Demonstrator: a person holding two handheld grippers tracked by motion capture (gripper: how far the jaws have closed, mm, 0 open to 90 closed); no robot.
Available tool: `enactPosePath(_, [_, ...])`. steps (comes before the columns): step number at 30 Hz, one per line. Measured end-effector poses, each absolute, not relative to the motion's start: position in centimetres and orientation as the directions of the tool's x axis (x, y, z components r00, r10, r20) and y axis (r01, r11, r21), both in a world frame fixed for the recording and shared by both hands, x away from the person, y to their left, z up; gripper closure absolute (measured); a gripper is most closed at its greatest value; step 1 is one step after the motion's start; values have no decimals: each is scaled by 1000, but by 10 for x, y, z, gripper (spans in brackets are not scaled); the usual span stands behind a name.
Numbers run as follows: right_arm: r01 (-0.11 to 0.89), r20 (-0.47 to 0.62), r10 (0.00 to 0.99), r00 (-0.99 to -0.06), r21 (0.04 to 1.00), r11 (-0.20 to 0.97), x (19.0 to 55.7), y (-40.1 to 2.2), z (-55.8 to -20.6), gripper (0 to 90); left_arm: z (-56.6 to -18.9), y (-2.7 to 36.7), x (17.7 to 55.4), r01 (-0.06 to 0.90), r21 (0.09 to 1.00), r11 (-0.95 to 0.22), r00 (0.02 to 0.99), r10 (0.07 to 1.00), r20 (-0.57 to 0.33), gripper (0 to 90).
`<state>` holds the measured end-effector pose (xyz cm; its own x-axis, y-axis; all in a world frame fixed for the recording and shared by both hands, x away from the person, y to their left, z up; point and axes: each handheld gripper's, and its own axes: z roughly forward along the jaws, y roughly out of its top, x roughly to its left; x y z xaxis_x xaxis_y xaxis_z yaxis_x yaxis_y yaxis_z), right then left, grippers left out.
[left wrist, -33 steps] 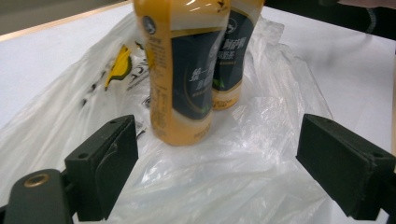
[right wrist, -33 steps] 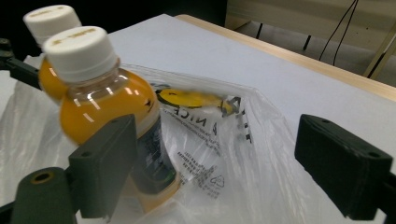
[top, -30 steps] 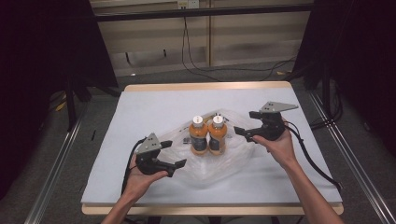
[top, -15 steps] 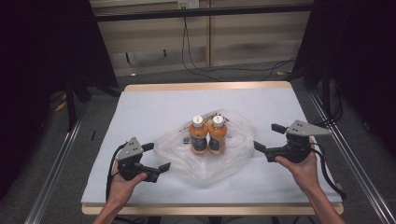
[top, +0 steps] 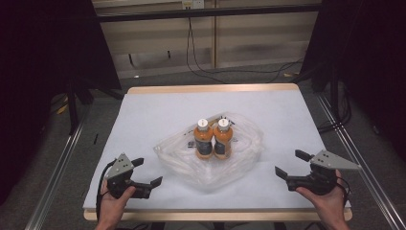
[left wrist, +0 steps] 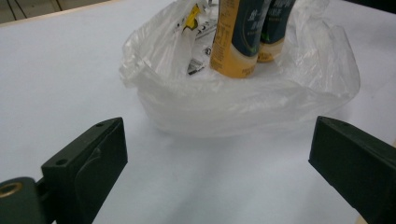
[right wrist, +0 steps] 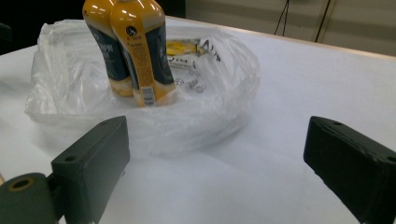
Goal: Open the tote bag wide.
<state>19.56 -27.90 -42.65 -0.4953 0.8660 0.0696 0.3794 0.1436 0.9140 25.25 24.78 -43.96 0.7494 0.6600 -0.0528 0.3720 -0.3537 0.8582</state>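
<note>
Two orange bottles (top: pixel 213 139) with white caps stand upright side by side inside a crumpled clear plastic bag (top: pixel 242 158) at the middle of the white table (top: pixel 158 110). My left gripper (top: pixel 148 171) sits near the front left edge, off the bag's left side. It is open, its jaws have just widened a little, and nothing is between them. My right gripper (top: pixel 288 163) is at the front right, also open and empty. In the left gripper view the bag (left wrist: pixel 243 102) and the bottles (left wrist: pixel 236 37) lie ahead of the jaws. In the right gripper view the bottles (right wrist: pixel 135 51) stand in the bag (right wrist: pixel 205 116).
The table's wooden rim (top: pixel 215 89) runs along the far side. Metal rails (top: pixel 57 167) flank the table on both sides. Cables (top: pixel 206 67) trail across the floor behind it. White tabletop surrounds the bag on all sides.
Both hands have drawn back from the bag's edges toward the near edge, the left gripper going left and the right gripper going right. The bag and bottles stay put.
</note>
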Motion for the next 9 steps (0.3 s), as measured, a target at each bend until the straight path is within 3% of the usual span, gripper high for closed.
enactPosePath(3, [377, 48, 876, -480, 913, 156, 184, -285, -430, 70, -444, 253, 247, 384, 866, -320, 715, 696, -60, 40])
enactPosePath(9, [406, 122, 887, -446, 910, 79, 172, -296, -440, 63, -445, 269, 246, 393, 887, -243, 682, 723, -104, 38])
